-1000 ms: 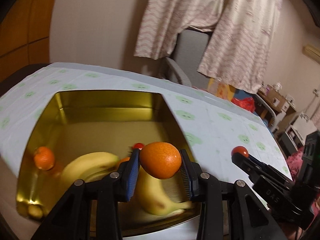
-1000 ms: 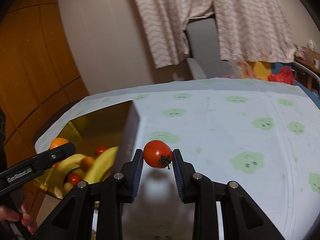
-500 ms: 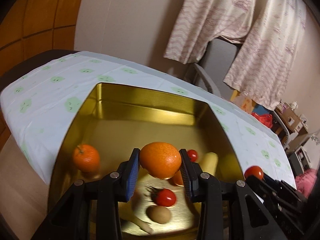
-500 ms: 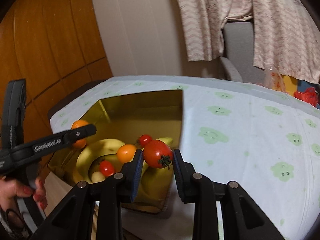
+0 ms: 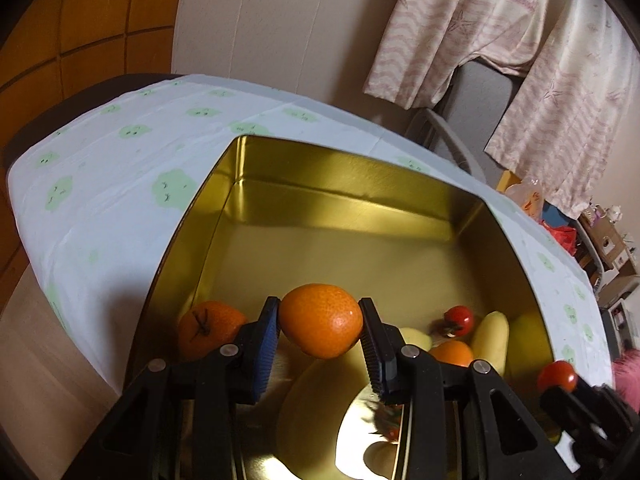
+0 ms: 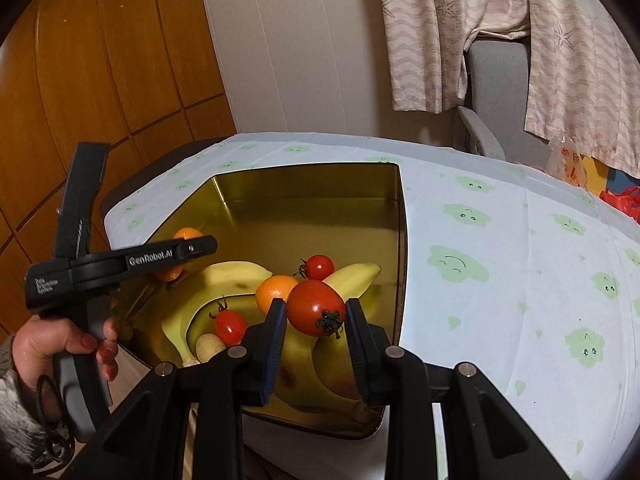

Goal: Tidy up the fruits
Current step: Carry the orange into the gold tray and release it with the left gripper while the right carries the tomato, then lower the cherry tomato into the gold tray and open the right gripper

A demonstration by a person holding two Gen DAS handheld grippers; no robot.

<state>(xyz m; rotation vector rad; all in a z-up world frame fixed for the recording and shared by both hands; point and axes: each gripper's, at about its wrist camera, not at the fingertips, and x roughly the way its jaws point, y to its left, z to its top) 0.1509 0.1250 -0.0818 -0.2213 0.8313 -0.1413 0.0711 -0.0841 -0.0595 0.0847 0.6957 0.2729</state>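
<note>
My left gripper (image 5: 320, 334) is shut on an orange mandarin (image 5: 320, 320), held over the near left part of a gold tin (image 5: 352, 184). My right gripper (image 6: 316, 318) is shut on a red tomato (image 6: 314, 306), above the tin's near right corner (image 6: 394, 280). Inside the tin lie bananas (image 6: 236, 276), another mandarin (image 5: 208, 328), a small orange fruit (image 6: 276, 290), two small tomatoes (image 6: 318, 266) and a pale round fruit (image 6: 210, 346). The left gripper (image 6: 188, 246) shows from the side in the right wrist view, held by a hand (image 6: 76, 336).
The tin sits on a white cloth with green faces (image 6: 500, 240) covering the table. A grey chair (image 6: 492, 80) draped with pale patterned clothes stands behind the table. A wooden panelled wall (image 6: 100, 60) is at the left. Clutter and boxes (image 5: 604, 240) fill the far right.
Both grippers have swung left and come in over the tin, each still holding its fruit. The tin's inside fills more of both views.
</note>
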